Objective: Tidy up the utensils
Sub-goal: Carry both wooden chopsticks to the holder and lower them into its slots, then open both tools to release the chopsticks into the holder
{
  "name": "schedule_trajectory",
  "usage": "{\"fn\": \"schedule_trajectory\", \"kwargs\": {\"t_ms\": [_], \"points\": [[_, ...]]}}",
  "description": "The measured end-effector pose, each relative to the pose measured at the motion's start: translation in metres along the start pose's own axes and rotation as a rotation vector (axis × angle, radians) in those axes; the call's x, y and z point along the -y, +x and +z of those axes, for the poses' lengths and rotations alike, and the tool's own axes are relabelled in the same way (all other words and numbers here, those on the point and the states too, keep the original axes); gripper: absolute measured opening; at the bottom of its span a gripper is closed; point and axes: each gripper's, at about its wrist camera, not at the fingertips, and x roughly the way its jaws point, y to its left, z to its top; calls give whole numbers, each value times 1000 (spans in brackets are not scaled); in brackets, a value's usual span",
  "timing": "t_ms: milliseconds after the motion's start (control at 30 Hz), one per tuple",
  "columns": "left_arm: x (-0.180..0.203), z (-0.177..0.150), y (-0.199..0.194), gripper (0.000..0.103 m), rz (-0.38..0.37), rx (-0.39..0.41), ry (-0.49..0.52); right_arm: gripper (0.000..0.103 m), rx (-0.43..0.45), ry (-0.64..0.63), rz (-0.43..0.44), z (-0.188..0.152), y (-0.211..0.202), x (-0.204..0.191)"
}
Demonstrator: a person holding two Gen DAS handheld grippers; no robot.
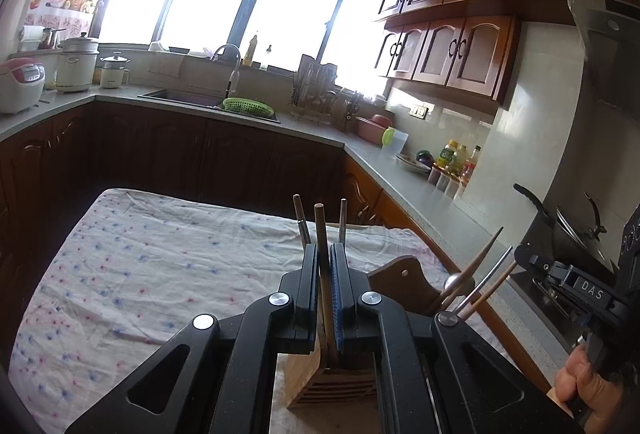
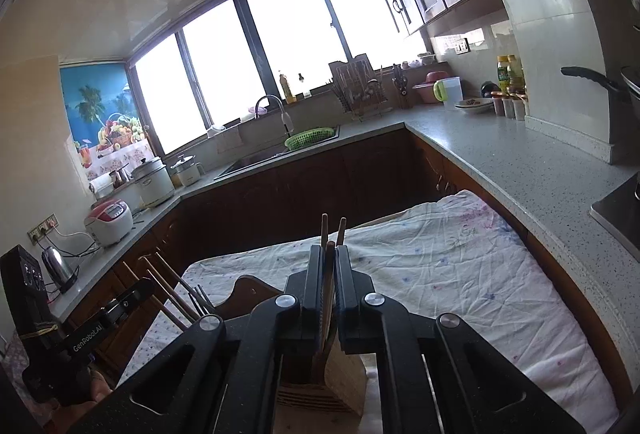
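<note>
utensils: left gripper (image 1: 325, 254) clenched on a wooden chopstick (image 1: 322, 254) standing in the bamboo holder (image 1: 332, 382) on the near desk (image 1: 160, 254). right gripper (image 2: 329, 258) clenched on wooden sticks (image 2: 328, 274) above the same holder. light, stiff, slick; grip mid-shaft.

The holder (image 1: 332, 382) is largely hidden behind the gripper bodies in both views. Window glare whites out everything outside. Labels on the bottles (image 1: 456, 156) are too small to read.
</note>
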Motion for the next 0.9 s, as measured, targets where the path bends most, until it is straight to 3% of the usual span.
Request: {"fn": "schedule_trajectory", "kwargs": {"t_ms": [833, 900], "points": [[-1, -6, -1, 6, 13, -26, 7, 6, -8, 8, -9, 1, 1, 2], [-1, -5, -2, 14, 13, -35, 2, 10, -12, 12, -8, 0, 1, 2]]}}
